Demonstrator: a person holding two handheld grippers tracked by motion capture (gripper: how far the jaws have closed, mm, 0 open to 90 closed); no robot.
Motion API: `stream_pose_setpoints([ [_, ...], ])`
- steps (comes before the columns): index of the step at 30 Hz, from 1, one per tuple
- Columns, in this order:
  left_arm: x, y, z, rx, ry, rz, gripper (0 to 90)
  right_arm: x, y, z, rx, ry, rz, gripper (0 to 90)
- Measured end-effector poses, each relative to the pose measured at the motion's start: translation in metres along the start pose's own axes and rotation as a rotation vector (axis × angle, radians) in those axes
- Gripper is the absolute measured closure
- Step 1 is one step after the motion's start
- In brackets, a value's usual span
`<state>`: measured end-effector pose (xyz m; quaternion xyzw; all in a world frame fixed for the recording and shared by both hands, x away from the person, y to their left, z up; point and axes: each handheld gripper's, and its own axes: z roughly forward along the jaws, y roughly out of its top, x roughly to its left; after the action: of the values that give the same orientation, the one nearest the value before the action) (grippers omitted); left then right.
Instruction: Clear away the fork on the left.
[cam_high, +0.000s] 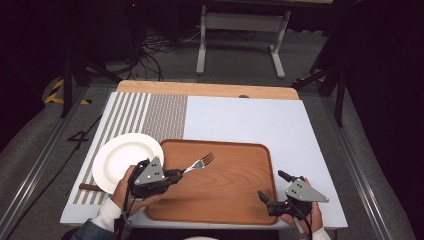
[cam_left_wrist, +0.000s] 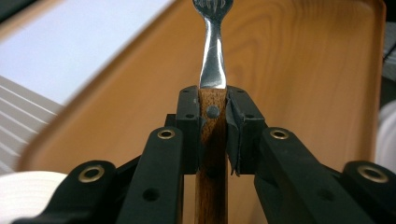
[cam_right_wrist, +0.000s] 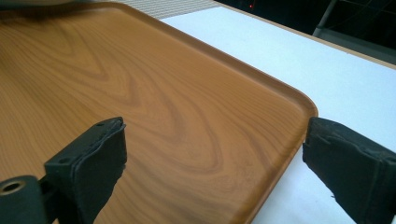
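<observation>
over wooden tray (cam_high: 235, 195), left gripper (cam_high: 176, 174) fingers clamp fork (cam_high: 200, 163).

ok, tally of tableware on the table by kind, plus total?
Plate: 1
Tray: 1
Fork: 1, clamped in the left hand-held gripper
Wood-handled utensil partly under the plate, kind unclear: 1
Total: 4
</observation>
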<state>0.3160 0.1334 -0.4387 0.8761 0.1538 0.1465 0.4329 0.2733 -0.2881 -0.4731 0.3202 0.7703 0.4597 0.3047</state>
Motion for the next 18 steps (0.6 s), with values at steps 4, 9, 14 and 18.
stream_pose_setpoints([
  [4,-0.007,-0.005,0.009,0.055,-0.009,0.004,77.2,0.000,0.000,0.000,-0.001,-0.001,0.000,7.2],
  [9,-0.015,-0.014,0.014,0.098,-0.023,-0.013,77.2,0.000,0.000,0.000,-0.001,0.002,-0.003,7.3],
  [14,-0.022,-0.023,0.016,0.126,-0.020,-0.039,77.1,0.000,0.000,0.000,-0.004,0.004,0.001,7.3],
  [18,-0.023,-0.024,0.017,0.134,-0.012,-0.037,76.8,0.001,0.001,0.001,0.000,0.005,-0.003,7.3],
])
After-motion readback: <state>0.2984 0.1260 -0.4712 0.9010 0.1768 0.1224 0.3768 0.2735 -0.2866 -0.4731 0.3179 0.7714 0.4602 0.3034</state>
